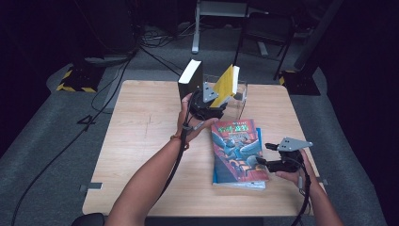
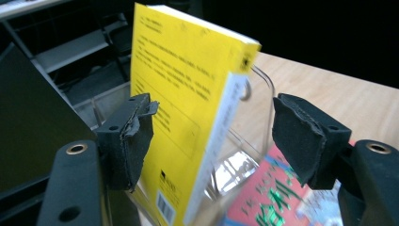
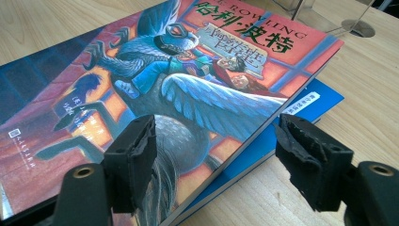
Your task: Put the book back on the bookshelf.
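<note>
A yellow paperback stands tilted in a clear plastic book holder at the back of the wooden table. A black book leans at its left. My left gripper is open around the yellow paperback: the left pad lies at its back cover and the right pad stands clear of the page edge. A red illustrated book lies flat on a blue book. My right gripper is open at the red book's near corner without gripping it.
The holder's clear wall curves behind the yellow paperback, and its base sits just beyond the flat books. Bare tabletop spreads to the left of the person's forearm. Stands and cables sit on the dark floor behind the table.
</note>
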Action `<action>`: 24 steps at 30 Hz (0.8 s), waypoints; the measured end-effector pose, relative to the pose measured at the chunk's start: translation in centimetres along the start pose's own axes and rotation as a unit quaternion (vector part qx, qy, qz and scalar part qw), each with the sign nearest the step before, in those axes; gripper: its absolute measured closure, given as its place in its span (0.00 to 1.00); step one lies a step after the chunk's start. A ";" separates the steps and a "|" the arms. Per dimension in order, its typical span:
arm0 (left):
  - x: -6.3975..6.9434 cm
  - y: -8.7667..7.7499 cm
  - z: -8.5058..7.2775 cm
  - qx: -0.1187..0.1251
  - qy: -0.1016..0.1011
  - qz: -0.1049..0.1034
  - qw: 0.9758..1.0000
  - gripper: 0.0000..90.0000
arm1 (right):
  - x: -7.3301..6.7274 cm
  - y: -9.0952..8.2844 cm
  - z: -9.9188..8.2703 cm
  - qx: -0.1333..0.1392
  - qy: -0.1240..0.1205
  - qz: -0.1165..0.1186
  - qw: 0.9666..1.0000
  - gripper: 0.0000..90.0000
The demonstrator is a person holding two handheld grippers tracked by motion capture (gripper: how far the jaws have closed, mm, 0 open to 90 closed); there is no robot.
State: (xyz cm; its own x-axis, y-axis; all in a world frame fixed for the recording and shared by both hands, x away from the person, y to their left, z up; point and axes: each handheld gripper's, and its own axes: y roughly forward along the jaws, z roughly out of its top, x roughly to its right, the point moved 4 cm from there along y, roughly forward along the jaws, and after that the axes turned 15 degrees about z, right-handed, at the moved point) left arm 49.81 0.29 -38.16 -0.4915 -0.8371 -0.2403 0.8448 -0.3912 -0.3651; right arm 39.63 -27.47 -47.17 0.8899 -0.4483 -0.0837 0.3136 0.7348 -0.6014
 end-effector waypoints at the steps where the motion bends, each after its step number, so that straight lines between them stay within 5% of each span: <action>1: -0.1 -0.3 -0.4 -0.003 0.003 -0.004 1.000 0.33 | 0.0 0.0 0.0 0.000 0.000 -0.001 1.000 0.33; 13: -0.8 -3.1 -6.5 -0.048 0.048 -0.017 0.998 0.32 | -0.1 0.1 0.1 -0.003 0.005 -0.004 1.000 0.32; 24: 0.0 -6.1 -14.3 -0.114 0.067 -0.068 0.989 0.31 | -0.6 0.7 -0.2 -0.017 0.026 0.024 0.999 0.27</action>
State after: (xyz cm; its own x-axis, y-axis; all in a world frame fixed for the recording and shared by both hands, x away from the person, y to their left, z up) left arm 41.63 8.15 -48.82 -0.6346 -0.7178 -0.2863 0.7059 -0.3877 -0.5928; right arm 39.29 -26.80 -47.64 0.8852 -0.4390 -0.1542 0.2582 0.7392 -0.6221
